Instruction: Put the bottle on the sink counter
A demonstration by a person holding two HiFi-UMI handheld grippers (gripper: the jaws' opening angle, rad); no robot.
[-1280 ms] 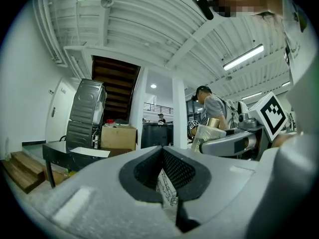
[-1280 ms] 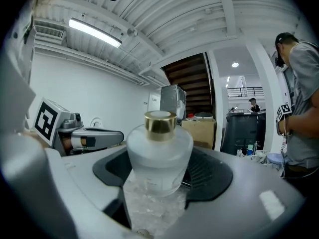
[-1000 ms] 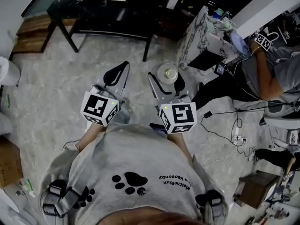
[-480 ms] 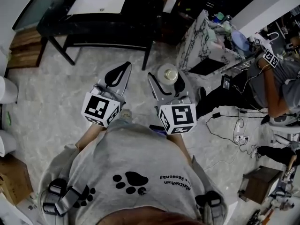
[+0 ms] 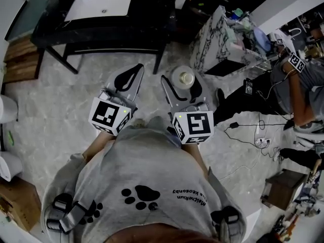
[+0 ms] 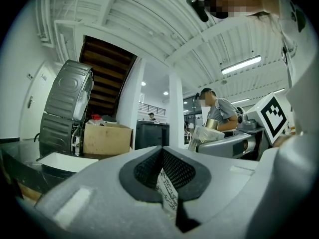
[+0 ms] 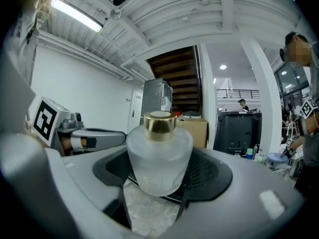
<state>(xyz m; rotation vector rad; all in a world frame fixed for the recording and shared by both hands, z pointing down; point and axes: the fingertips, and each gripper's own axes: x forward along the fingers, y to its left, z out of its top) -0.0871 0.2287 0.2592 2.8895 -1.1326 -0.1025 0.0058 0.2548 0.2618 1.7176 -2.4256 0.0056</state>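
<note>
Both above marbled floor (image 5: 61, 103) near sink counter (image 5: 149, 19): left gripper (image 5: 134, 70) closed, right gripper (image 5: 181, 83) gripping bottle (image 5: 183, 77).

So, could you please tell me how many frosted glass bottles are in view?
1: a round frosted glass bottle with a gold cap, held between the right gripper's jaws. Others may be hidden from these views.

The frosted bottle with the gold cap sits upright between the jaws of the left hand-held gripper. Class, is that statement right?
No. The frosted bottle with the gold cap sits upright between the jaws of the right hand-held gripper, not the left, as the right gripper view shows.
</note>
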